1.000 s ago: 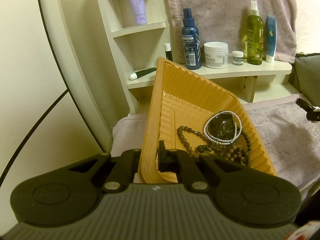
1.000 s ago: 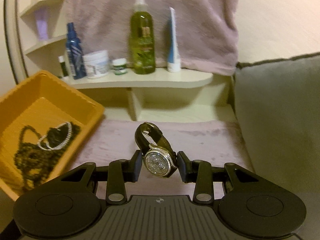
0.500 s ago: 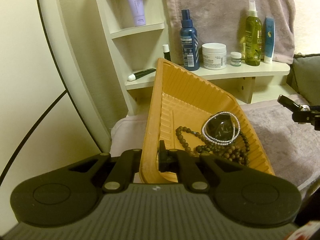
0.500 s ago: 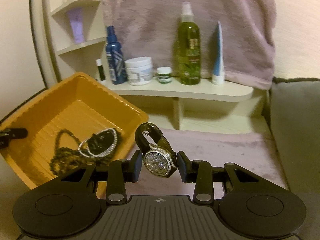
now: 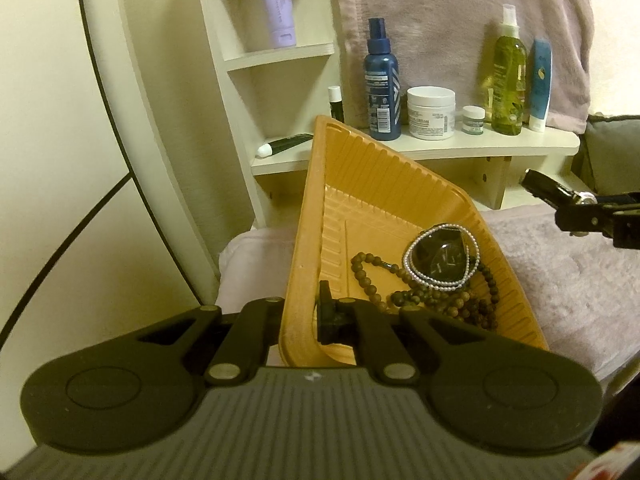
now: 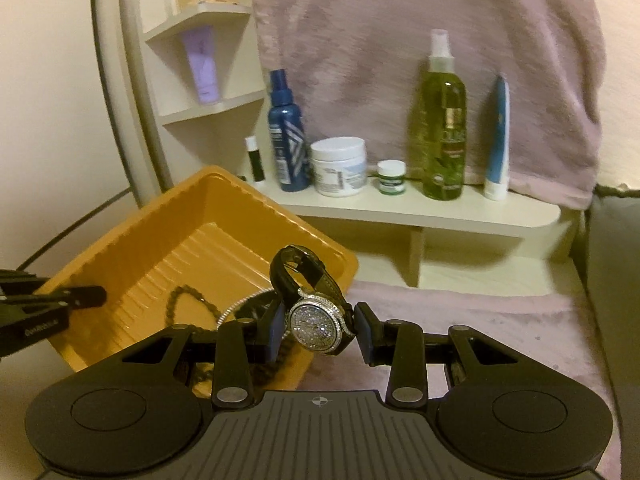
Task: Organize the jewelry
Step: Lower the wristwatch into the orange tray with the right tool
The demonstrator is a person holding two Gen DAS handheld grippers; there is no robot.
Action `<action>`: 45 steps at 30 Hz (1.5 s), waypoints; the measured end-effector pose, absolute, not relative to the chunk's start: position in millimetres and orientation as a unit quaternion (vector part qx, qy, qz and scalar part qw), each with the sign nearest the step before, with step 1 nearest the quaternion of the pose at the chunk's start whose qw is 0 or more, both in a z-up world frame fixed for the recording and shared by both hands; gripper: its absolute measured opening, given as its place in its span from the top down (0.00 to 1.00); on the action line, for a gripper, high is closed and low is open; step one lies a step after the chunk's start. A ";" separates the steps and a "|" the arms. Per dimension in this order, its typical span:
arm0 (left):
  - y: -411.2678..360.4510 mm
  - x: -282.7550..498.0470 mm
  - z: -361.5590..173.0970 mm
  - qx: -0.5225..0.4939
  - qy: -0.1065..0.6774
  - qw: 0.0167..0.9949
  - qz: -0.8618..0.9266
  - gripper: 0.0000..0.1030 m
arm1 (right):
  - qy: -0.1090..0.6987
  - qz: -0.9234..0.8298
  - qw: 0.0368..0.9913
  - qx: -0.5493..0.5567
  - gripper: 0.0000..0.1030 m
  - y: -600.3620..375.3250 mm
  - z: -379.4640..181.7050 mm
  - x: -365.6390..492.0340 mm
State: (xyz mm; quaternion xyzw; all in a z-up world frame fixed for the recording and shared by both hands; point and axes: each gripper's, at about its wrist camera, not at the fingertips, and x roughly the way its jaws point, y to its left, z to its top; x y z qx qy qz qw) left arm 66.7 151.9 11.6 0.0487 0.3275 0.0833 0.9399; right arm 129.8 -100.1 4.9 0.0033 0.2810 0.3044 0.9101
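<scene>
Left tongs (image 5: 298, 314) clamp the near wall of the orange tray (image 5: 312, 216), tilting it. Right tongs (image 6: 320, 330), level, grip the jewelled watch (image 6: 314, 322) above the tray's right rim, over the black watch (image 5: 440, 258) and beads (image 5: 448, 304).

bead necklace (image 6: 188, 300) partly hidden

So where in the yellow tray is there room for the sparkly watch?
The tray's far half is bare, up toward the shelf. The near right corner is crowded with the beads, pearl bracelet and black watch.
</scene>
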 end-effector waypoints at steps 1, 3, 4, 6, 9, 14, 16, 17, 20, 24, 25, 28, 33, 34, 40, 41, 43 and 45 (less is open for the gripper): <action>153.3 67.0 11.6 0.044 0.328 0.940 0.082 0.96 | 0.281 0.307 0.909 0.003 0.63 -97.5 5.6 130.1; 156.1 67.7 11.6 0.039 0.331 0.939 0.079 0.95 | 0.280 0.312 0.908 0.001 0.63 -92.1 7.1 130.3; 157.2 68.2 11.4 0.036 0.332 0.939 0.078 0.95 | 0.280 0.314 0.907 0.000 0.63 -89.4 7.7 129.7; 160.2 69.1 11.2 0.029 0.334 0.939 0.074 0.95 | 0.279 0.318 0.906 -0.002 0.63 -83.8 8.9 128.8; 163.2 70.2 9.0 0.023 0.336 0.939 0.073 0.95 | 0.279 0.324 0.904 -0.006 0.63 -75.0 10.0 127.5; 170.8 70.9 6.2 0.006 0.342 0.937 0.068 0.95 | 0.282 0.335 0.899 -0.016 0.63 -58.5 10.1 125.8; 174.4 71.4 4.7 0.000 0.344 0.937 0.065 0.95 | 0.283 0.338 0.897 -0.021 0.63 -52.1 9.1 124.8; 175.9 71.4 3.8 -0.003 0.345 0.936 0.064 0.95 | 0.284 0.339 0.896 -0.022 0.63 -49.3 8.5 124.4; 182.0 72.6 0.5 -0.015 0.349 0.935 0.061 0.95 | 0.288 0.344 0.893 -0.027 0.63 -42.5 6.8 124.6; 189.3 72.8 -3.3 -0.032 0.354 0.933 0.056 0.95 | 0.291 0.348 0.891 -0.033 0.63 -34.2 4.7 123.8; 191.0 72.8 -4.1 -0.036 0.355 0.933 0.055 0.95 | 0.292 0.349 0.890 -0.034 0.63 -32.4 4.3 123.7; 197.2 73.6 -7.3 -0.051 0.360 0.930 0.049 0.95 | 0.295 0.351 0.888 -0.038 0.63 -27.8 2.6 123.3; 209.9 75.0 -14.0 -0.082 0.366 0.926 0.040 0.95 | 0.300 0.355 0.884 -0.043 0.63 -17.7 1.9 122.4; 212.1 75.9 -15.3 -0.088 0.367 0.925 0.038 0.95 | 0.301 0.355 0.884 -0.045 0.63 -15.6 1.9 122.1; 225.3 78.1 -25.6 -0.116 0.374 0.920 0.028 0.95 | 0.304 0.353 0.883 -0.054 0.63 -8.1 1.9 120.9; 227.4 78.4 -27.9 -0.120 0.376 0.919 0.027 0.95 | 0.305 0.353 0.883 -0.056 0.63 -7.1 1.7 121.2; 231.0 79.8 -32.2 -0.129 0.377 0.917 0.024 0.95 | 0.307 0.353 0.882 -0.059 0.63 -4.9 1.1 122.1; 235.0 80.2 -36.5 -0.138 0.379 0.915 0.022 0.95 | 0.309 0.353 0.881 -0.063 0.63 -2.7 0.2 122.0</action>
